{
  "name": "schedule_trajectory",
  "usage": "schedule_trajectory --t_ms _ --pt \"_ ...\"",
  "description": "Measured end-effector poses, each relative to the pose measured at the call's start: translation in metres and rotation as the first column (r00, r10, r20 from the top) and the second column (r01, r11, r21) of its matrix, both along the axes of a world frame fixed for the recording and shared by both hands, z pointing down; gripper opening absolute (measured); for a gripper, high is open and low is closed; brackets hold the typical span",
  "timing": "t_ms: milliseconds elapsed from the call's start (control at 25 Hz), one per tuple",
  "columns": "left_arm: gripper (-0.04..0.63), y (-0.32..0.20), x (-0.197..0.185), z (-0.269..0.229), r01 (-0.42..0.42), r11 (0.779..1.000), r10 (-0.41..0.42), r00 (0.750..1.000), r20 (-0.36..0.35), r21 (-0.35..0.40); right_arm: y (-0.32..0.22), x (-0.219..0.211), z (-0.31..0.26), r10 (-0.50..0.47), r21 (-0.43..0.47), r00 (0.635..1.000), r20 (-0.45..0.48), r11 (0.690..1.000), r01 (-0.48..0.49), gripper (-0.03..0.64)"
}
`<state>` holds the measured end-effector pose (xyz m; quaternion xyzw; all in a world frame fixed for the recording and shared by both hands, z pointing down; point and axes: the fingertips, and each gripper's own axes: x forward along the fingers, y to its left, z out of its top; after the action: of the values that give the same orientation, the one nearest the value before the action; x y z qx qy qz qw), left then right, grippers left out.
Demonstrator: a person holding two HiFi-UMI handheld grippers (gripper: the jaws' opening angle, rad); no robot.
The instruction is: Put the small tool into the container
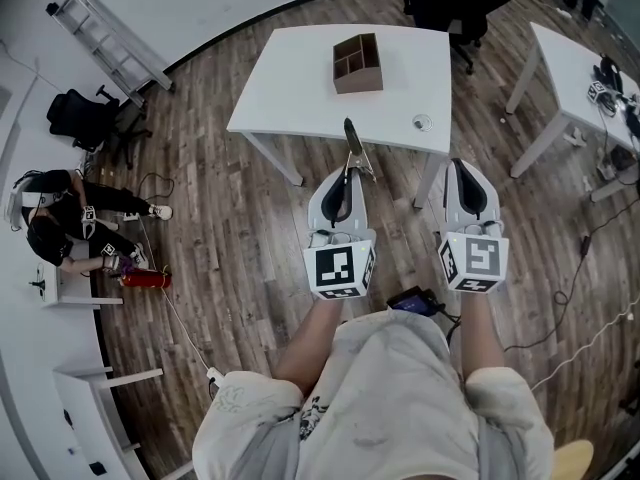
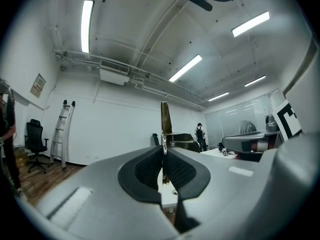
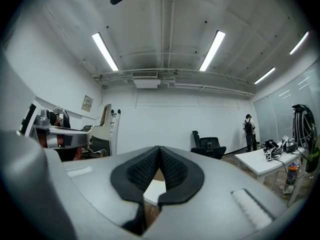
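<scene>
Head view shows no brand name that I can read. The only print is the black-and-white square markers, one on each of the two marker cubes of the grippers. In the left gripper view one small sign [image 2: 37, 85] hangs on the white wall, but its writing is too small to read.

One left gripper [image 1: 347, 174] has its jaws closed on the small narrow metal tool [image 1: 352, 146]. The tool sticks out forward past the jaw tips, above the wooden floor and just before the near edge of the white rectangular table [image 1: 300, 88]. In the left gripper view the black ribbed pads [image 2: 150, 168] press on the tool's lower part and its flat brownish blade stands upright above them.

One right gripper [image 1: 458, 165] has its jaws together with nothing between them.

One brown wooden container [image 1: 357, 63], divided in compartments, stands on the far half of that table, well apart from the tool. One small round object [image 1: 422, 122] lies near the table's front right corner.
</scene>
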<state>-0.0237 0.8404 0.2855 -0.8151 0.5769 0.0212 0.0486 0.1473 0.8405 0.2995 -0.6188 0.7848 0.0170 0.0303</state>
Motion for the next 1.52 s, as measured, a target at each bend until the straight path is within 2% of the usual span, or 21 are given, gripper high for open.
schedule_trajectory --t_ms 160,320,520,960,1040,1160,1280,1520 --pt "0.021 -0.037 0.046 0.006 0.006 1.0 -0.006 1.0 -0.005 0.001 -0.037 0.047 0.01 -0.003 0.0 1.0 0.001 1.0 0.003 0.005" --pt "0.021 -0.084 0.045 0.014 0.008 1.0 -0.007 1.0 -0.003 0.001 -0.087 0.045 0.02 -0.008 -0.008 1.0 -0.003 1.0 0.008 0.005" --pt "0.021 -0.188 -0.002 0.029 0.005 1.0 -0.005 1.0 0.001 0.009 -0.192 -0.002 0.034 -0.007 -0.004 1.0 -0.018 1.0 0.007 0.005" --pt "0.021 -0.476 -0.135 0.053 -0.011 1.0 0.011 1.0 -0.012 -0.026 -0.475 -0.136 0.054 0.014 -0.03 0.999 -0.036 0.999 -0.015 0.005" --pt "0.021 -0.533 -0.144 0.055 -0.014 0.999 0.013 1.0 -0.015 -0.029 -0.532 -0.145 0.057 0.014 -0.036 0.999 -0.035 0.999 -0.015 0.005" --pt "0.021 -0.616 -0.136 0.058 -0.015 0.999 0.015 1.0 -0.009 -0.038 -0.618 -0.138 0.061 0.011 -0.044 1.0 -0.024 0.999 -0.012 0.006" --pt "0.021 -0.662 -0.142 0.067 -0.019 0.999 0.019 1.0 -0.008 -0.037 -0.664 -0.145 0.067 0.012 -0.04 1.0 -0.021 0.999 -0.012 0.006" --pt "0.021 -0.772 -0.251 0.039 -0.036 0.999 0.035 0.999 -0.025 -0.036 -0.77 -0.256 0.033 0.021 -0.024 0.999 -0.034 0.999 -0.021 0.006"
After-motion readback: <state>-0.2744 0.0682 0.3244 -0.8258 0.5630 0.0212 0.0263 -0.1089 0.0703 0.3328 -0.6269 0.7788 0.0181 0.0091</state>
